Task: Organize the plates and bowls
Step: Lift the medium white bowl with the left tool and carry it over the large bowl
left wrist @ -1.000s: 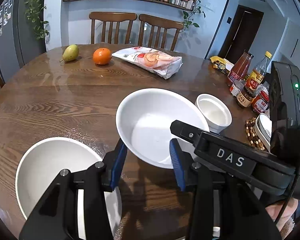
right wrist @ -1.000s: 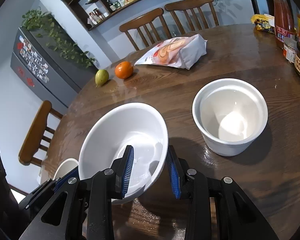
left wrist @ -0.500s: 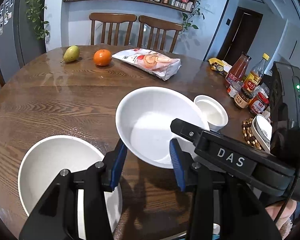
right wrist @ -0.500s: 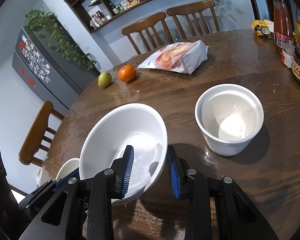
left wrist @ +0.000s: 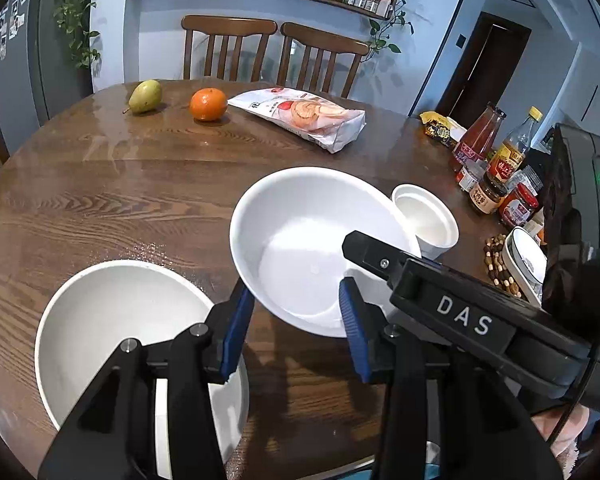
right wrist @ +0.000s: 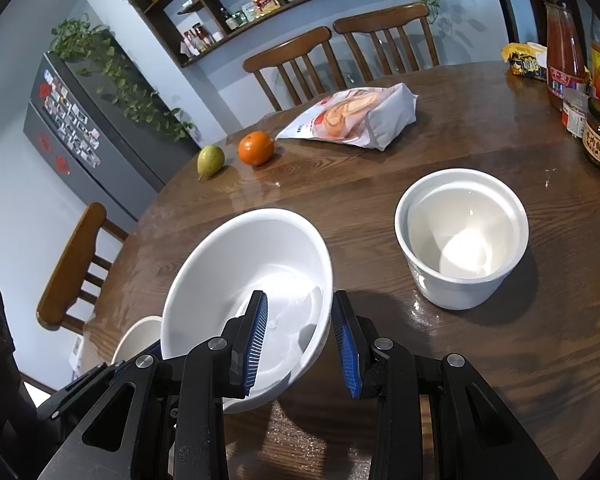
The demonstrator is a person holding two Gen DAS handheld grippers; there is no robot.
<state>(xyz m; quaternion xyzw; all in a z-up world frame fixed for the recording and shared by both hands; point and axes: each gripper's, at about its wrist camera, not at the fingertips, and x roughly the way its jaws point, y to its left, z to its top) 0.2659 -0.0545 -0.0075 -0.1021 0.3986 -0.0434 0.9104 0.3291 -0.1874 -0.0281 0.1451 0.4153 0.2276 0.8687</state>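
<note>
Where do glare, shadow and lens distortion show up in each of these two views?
Left wrist view: window glare streaks the round wooden table near the green pear; black fisheye corners. Right wrist view: bright highlight inside the small white ceramic cup, dark shadow to its right; shelves tilt and curve.

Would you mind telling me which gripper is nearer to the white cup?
Right. The right gripper, clamped on the tilted bowl's rim, is just left of the cup; the left gripper sits beyond that bowl, farther away.
</note>
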